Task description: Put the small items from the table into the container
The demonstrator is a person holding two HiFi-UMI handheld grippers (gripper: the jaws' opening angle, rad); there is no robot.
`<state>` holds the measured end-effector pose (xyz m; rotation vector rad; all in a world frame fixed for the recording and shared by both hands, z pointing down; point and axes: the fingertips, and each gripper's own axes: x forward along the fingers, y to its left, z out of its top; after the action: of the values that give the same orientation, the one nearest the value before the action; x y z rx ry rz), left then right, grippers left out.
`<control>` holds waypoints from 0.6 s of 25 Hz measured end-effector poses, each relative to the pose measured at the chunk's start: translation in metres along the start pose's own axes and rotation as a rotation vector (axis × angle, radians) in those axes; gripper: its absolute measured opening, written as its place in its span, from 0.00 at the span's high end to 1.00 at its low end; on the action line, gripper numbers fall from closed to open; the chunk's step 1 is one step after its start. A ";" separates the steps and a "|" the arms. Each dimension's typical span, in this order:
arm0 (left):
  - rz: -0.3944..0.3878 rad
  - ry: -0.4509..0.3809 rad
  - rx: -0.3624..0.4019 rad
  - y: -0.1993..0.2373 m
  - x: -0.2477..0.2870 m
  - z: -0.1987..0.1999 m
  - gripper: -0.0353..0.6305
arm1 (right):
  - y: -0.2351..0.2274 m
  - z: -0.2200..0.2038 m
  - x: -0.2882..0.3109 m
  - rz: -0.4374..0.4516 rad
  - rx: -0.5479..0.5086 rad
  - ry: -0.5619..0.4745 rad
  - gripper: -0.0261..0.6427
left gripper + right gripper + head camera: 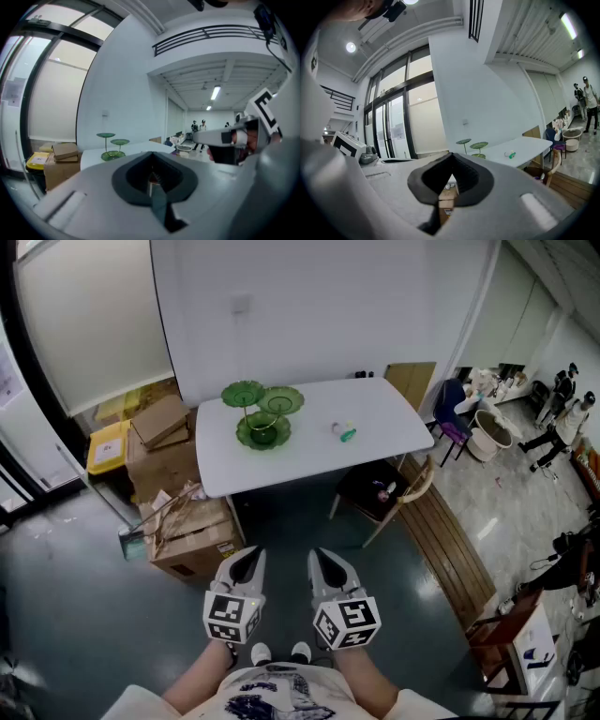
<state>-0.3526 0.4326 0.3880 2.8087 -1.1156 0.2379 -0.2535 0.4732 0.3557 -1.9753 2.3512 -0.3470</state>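
A white table (pixel 309 442) stands well ahead of me. On it sits a green tiered dish stand (pixel 262 412) toward the left, and small items (pixel 344 432), white and teal, lie right of it. The stand (pixel 111 146) and the small items (pixel 510 154) show far off in the gripper views. My left gripper (pixel 247 565) and right gripper (pixel 328 567) are held side by side low in the head view, over the dark floor, far short of the table. Both are shut with nothing between the jaws.
Cardboard boxes (pixel 187 531) are stacked left of the table, with a yellow bin (pixel 107 447) behind them. A wooden chair (pixel 384 493) stands at the table's right front corner. More furniture and people (pixel 562 418) are at the far right.
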 end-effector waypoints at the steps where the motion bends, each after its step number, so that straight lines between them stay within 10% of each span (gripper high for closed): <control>1: 0.001 0.002 0.000 -0.003 0.000 0.000 0.96 | -0.001 -0.001 -0.002 0.001 -0.001 0.004 0.97; 15: 0.008 0.012 0.006 -0.027 0.017 0.002 0.96 | -0.025 0.000 -0.008 0.033 0.018 0.021 0.96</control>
<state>-0.3220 0.4405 0.3876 2.8047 -1.1258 0.2586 -0.2282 0.4775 0.3593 -1.9320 2.3821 -0.3875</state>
